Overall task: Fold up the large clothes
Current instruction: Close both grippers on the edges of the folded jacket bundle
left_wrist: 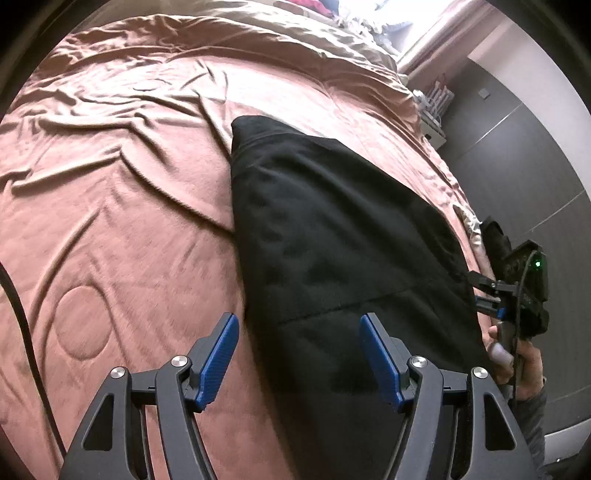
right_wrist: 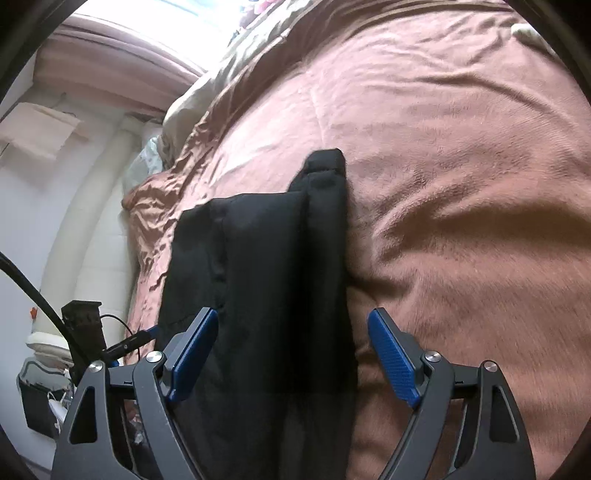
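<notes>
A black garment (left_wrist: 332,240) lies folded into a long strip on the pink bedspread (left_wrist: 110,184), running away from me toward the far end of the bed. My left gripper (left_wrist: 298,325) hovers open over its near left edge, with nothing between the blue pads (left_wrist: 218,362). At the right edge of the bed a hand holds my right gripper (left_wrist: 480,291). In the right wrist view the same garment (right_wrist: 266,277) shows layered folds. My right gripper (right_wrist: 292,317) stands open above its near end, and its pads do not touch the cloth. The left gripper (right_wrist: 147,332) shows at the far left.
Rumpled beige bedding (left_wrist: 314,33) is heaped at the far end of the bed under a bright window. A dark grey panelled wall (left_wrist: 517,166) runs along the bed's right side. A black cable (left_wrist: 22,314) crosses the left. A black box (right_wrist: 35,406) sits on the floor.
</notes>
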